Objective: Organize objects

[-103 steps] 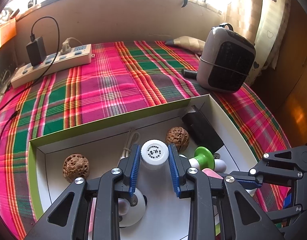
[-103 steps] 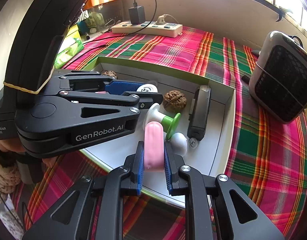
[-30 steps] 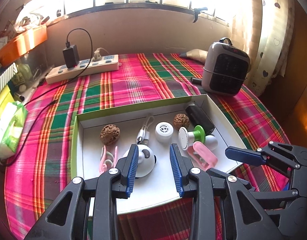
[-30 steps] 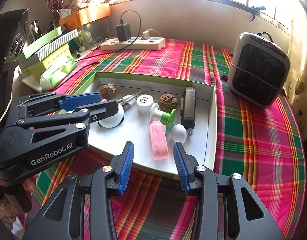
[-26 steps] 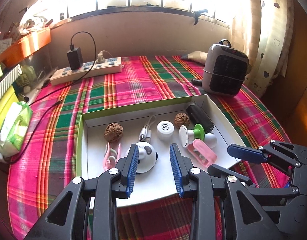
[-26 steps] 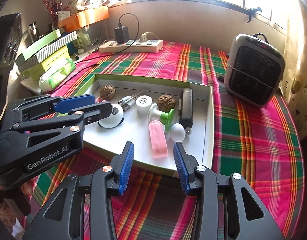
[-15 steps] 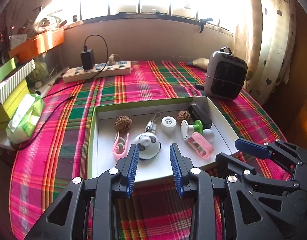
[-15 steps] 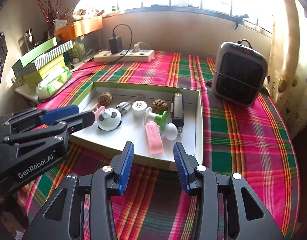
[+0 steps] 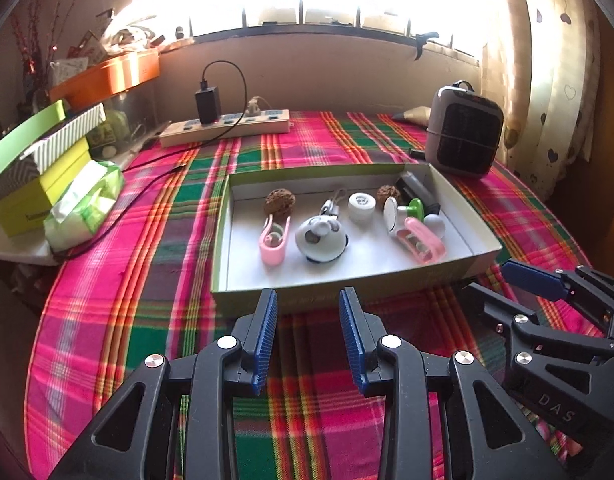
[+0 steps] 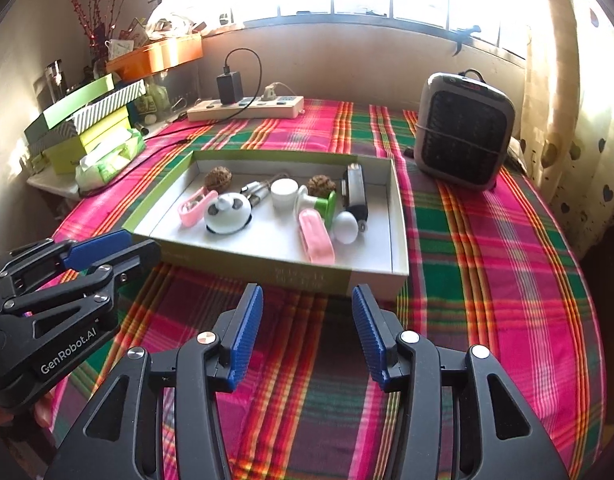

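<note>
A bright plaid cloth (image 10: 487, 240) in pink, green and orange covers the table, under a sunlit window with a curtain at the right. Along the table's back edge lies a power strip (image 10: 247, 108) with a black charger plugged in; a small grey heater (image 10: 463, 136) stands at the back right corner. Stacked boxes (image 10: 87, 120) and a green tissue pack (image 9: 85, 204) sit off the left edge.

In the middle of the cloth rests a shallow box (image 10: 379, 272), white inside with green walls. In it lie two walnuts (image 10: 217, 178), a pink clip (image 10: 193, 206), a panda-faced round gadget (image 10: 228, 213), a white cap (image 10: 284, 194), a green-and-white suction piece (image 10: 319, 204), a pink case (image 10: 316, 236), a white egg-like ball (image 10: 346, 228) and a black bar (image 10: 356, 190) near the box's right wall.

The left gripper (image 9: 309, 336) hangs above the cloth just short of the box's near wall, partly spread, nothing between its blue pads. The right gripper (image 10: 307, 336) is likewise over bare cloth, its jaws opening with nothing between them.

Only the right wrist view shows the lettering on the left gripper's side; the left wrist view shows the beige bag (image 9: 413, 114) behind the heater.
</note>
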Demonstrator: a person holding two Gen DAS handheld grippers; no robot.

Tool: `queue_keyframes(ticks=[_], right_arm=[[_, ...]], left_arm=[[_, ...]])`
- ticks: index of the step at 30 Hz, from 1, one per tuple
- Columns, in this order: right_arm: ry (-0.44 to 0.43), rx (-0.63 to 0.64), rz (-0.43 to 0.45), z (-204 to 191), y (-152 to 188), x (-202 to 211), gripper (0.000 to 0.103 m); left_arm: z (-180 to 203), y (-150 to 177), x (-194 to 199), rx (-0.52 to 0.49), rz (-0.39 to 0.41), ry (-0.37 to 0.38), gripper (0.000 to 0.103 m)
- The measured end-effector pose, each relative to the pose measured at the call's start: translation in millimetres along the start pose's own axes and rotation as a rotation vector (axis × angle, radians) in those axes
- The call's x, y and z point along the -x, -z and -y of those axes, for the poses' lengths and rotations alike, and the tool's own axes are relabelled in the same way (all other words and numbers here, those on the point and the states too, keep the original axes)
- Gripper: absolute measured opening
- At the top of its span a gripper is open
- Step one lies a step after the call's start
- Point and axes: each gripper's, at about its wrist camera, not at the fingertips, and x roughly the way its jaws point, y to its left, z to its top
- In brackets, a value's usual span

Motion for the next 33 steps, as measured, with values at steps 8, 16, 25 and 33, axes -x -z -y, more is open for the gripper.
queue_keyframes(ticks=[8, 16, 25, 33], right_arm=[[0.021, -0.029, -0.036, 5, 17, -4, 0.055], [0.048, -0.032, -0.056, 8, 29, -7, 0.055], [0.073, -0.049, -0.096, 14, 35, -12, 0.056], [0.078, -0.051, -0.11, 16, 35, -15, 0.066]], left_arm=[[-2, 20, -6, 0.003, -0.054, -0.015, 0.031], [-4, 33, -10, 0.01, -0.08, -0.034, 0.031], [-5, 40, -16, 0.023, -0.109, -0.048, 0.031], [-6, 39, -17, 0.042, -0.112, -0.053, 0.034]])
